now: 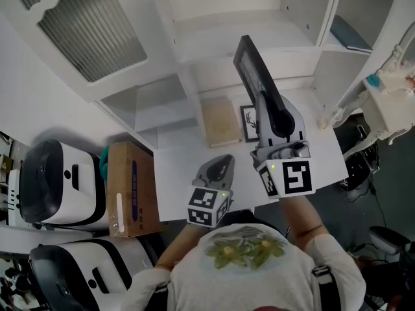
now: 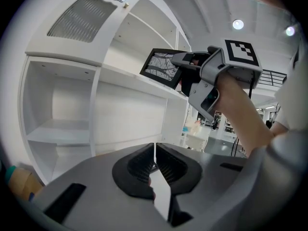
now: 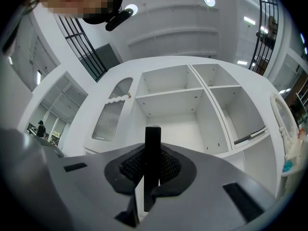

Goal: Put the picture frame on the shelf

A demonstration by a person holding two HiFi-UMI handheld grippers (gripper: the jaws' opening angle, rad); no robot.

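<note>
Over the bench (image 1: 174,173), right gripper (image 1: 270,112) pinches the picture frame (image 1: 251,63) by its edge, held up before the white shelf (image 1: 249,34); left gripper (image 1: 222,162) sits lower beside it, jaws pressed together, empty.

Left claw (image 2: 155,150) closed, right claw (image 2: 185,60) gripping picture frame (image 2: 161,67), white shelf (image 2: 62,134)

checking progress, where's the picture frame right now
Head view, right of centre: the picture frame is clamped edge-on in the right gripper, in front of the white shelf unit.
</note>
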